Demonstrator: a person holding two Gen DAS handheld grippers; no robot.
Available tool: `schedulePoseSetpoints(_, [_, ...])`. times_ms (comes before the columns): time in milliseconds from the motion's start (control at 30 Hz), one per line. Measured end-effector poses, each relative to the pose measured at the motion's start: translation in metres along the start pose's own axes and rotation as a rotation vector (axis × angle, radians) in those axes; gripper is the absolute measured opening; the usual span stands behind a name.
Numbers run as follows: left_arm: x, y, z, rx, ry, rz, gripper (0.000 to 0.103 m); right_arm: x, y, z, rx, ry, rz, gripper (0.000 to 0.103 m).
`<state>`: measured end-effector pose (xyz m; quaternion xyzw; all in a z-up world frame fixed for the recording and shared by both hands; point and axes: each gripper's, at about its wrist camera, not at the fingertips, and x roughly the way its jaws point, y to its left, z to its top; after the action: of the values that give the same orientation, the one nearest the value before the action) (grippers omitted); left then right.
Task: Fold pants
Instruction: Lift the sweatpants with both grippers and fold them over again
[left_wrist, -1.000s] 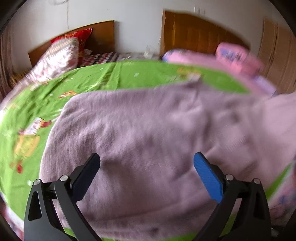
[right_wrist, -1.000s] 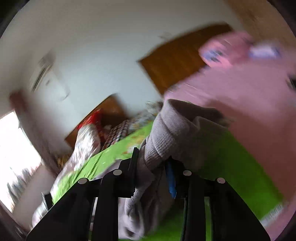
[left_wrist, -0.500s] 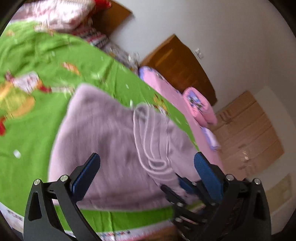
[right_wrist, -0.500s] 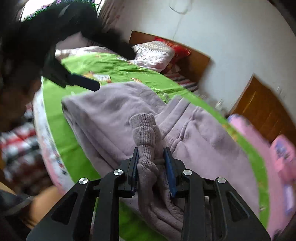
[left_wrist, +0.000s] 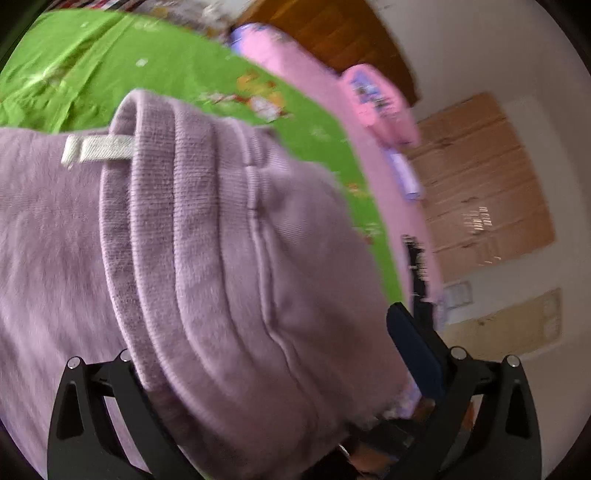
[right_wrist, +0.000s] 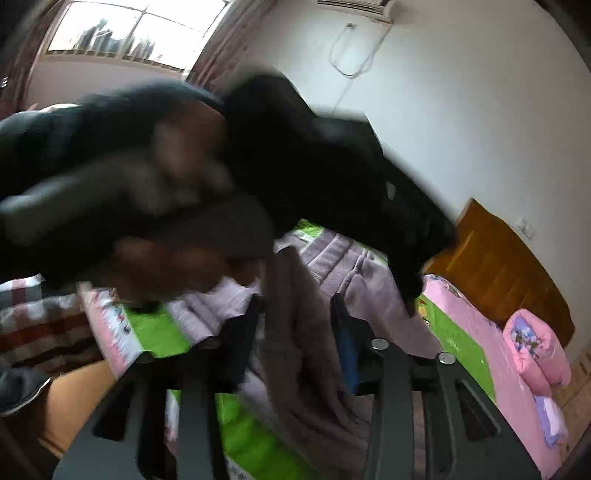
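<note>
left wrist view: the left claw (left_wrist: 266, 354) stands spread wide, the mauve pants (left_wrist: 207, 266) bulging between its fingers, ribbed waistband up, on the green bedsheet (left_wrist: 177, 66). right wrist view: the right claw (right_wrist: 295, 325) is opening with a fold of the pants (right_wrist: 291, 332) between its fingers; whether the pads touch it i cannot tell.
</note>
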<state>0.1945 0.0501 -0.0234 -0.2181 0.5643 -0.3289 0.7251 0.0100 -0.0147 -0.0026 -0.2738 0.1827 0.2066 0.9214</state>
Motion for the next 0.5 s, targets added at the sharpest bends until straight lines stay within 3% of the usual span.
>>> schedulePoseSetpoints(67, [0.006, 0.008, 0.003, -0.026, 0.006, 0.004, 0.1, -0.014, -0.012, -0.008, 0.004, -0.014, -0.003, 0.045])
schedulePoseSetpoints(100, [0.004, 0.012, 0.002, -0.033, -0.002, -0.022, 0.101, -0.021, -0.022, -0.012, 0.024, -0.02, -0.012, 0.052])
schedulePoseSetpoints(133, [0.003, 0.014, 0.002, -0.037, -0.007, -0.037, 0.101, -0.032, -0.037, -0.021, 0.07, -0.025, -0.028, 0.065])
schedulePoseSetpoints(167, [0.002, 0.016, 0.001, -0.045, -0.011, -0.053, 0.101, -0.04, -0.051, -0.028, 0.119, -0.026, -0.041, 0.091])
schedulePoseSetpoints(200, [0.002, 0.019, -0.002, -0.049, -0.013, -0.064, 0.101, -0.047, -0.066, -0.036, 0.173, -0.03, -0.045, 0.098])
schedulePoseSetpoints(300, [0.003, 0.02, 0.0, -0.035, -0.006, -0.06, 0.101, -0.064, -0.109, -0.076, 0.353, 0.015, -0.047, 0.098])
schedulePoseSetpoints(433, [0.003, 0.013, -0.003, 0.008, 0.01, -0.001, 0.101, -0.056, -0.115, -0.112, 0.441, 0.168, -0.047, 0.098])
schedulePoseSetpoints(467, [0.004, 0.009, -0.003, 0.01, 0.006, 0.026, 0.096, -0.051, -0.117, -0.115, 0.459, 0.184, -0.045, 0.098])
schedulePoseSetpoints(500, [0.004, 0.005, -0.004, 0.016, 0.001, 0.062, 0.083, -0.045, -0.119, -0.115, 0.487, 0.195, -0.051, 0.098])
